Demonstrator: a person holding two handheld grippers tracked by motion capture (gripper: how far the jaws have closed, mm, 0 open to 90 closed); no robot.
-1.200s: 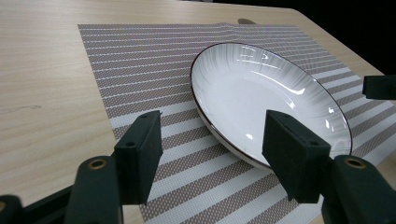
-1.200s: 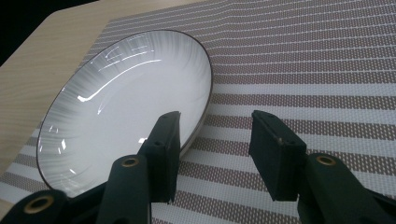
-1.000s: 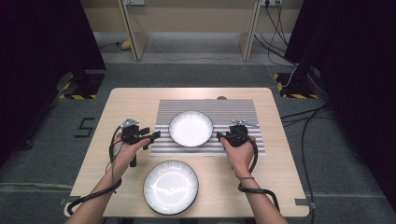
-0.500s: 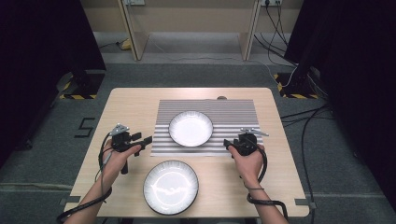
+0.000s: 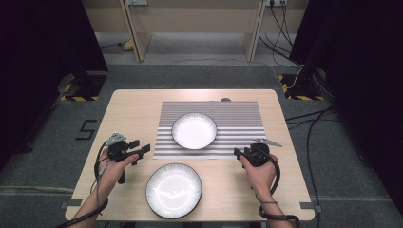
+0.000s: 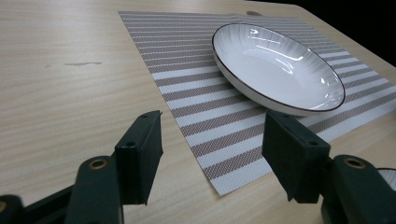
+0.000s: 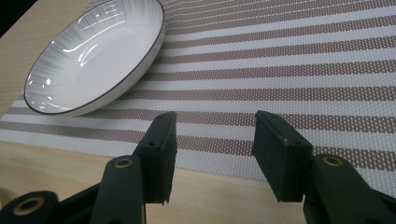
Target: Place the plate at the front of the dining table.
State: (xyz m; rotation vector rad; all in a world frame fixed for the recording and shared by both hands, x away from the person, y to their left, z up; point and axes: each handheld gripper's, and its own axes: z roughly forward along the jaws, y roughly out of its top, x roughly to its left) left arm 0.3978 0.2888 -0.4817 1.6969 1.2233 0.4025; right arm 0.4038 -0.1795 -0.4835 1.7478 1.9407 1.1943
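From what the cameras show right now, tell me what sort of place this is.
Most likely a lab or recording studio, not a home. A lone wooden table stands on grey carpet between black curtains, cables trail over the floor, and hazard-striped bases sit beside it.

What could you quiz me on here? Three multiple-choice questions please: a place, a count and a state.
1. Where is the far plate?
A. on the striped mat
B. on the floor
C. in a gripper

2. How many plates are on the table?
A. one
B. two
C. four

3. How are the left gripper and right gripper?
A. both open, empty
B. both shut on plates
C. one holds a cup

Key: 1 A, it sits within the stripes. 2 B, the near plate lies on bare wood. 3 A, each shows a gap between its jaws.
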